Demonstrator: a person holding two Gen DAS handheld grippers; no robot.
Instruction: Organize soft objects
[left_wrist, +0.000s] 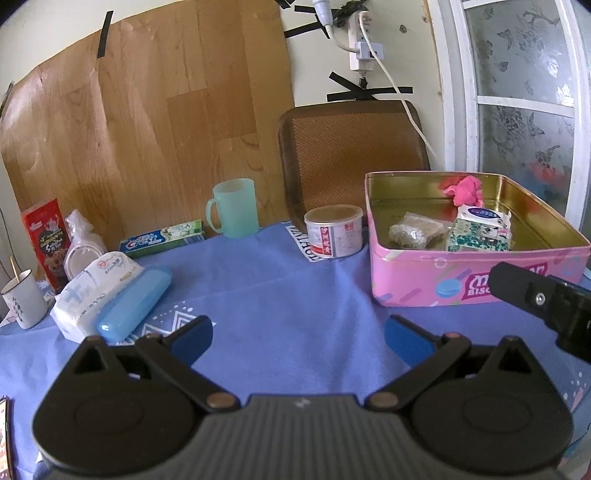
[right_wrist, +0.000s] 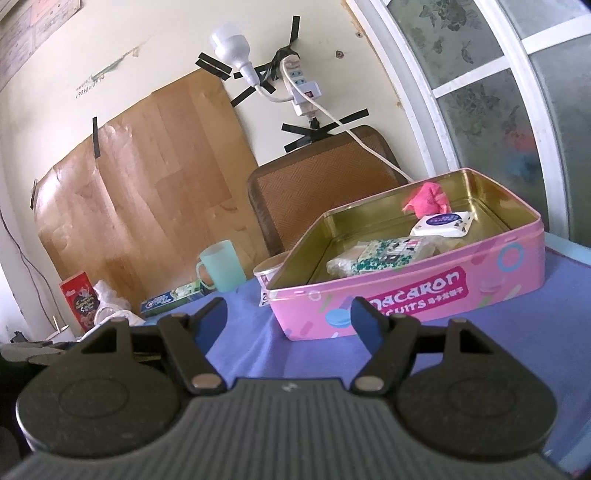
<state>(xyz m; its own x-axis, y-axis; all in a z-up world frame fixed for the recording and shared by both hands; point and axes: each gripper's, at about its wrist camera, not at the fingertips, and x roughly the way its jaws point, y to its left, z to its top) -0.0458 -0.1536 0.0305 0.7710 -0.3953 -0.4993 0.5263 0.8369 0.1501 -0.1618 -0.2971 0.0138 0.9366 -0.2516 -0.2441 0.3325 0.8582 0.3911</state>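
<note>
A pink biscuit tin (left_wrist: 417, 288) (right_wrist: 406, 306) stands open on the blue tablecloth at the right. Inside lie a pink cloth (left_wrist: 466, 189) (right_wrist: 428, 197), a green patterned tissue pack (left_wrist: 478, 230) (right_wrist: 388, 254), a white wipes pack (right_wrist: 443, 223) and a clear bag of brownish stuff (left_wrist: 415, 232). A white tissue pack (left_wrist: 92, 288) lies at the left under a blue case (left_wrist: 135, 304). My left gripper (left_wrist: 298, 336) hovers open over bare cloth. My right gripper (right_wrist: 288, 321) is open just before the tin's front wall, empty; part of it shows in the left wrist view (left_wrist: 543, 302).
Along the back stand a mint cup (left_wrist: 233, 208) (right_wrist: 221, 267), a toothpaste box (left_wrist: 162, 239) (right_wrist: 171, 299), a round can (left_wrist: 334, 230), a red snack box (left_wrist: 46, 240) and a white mug (left_wrist: 22, 299). A brown chair back (left_wrist: 351, 155) rises behind the table.
</note>
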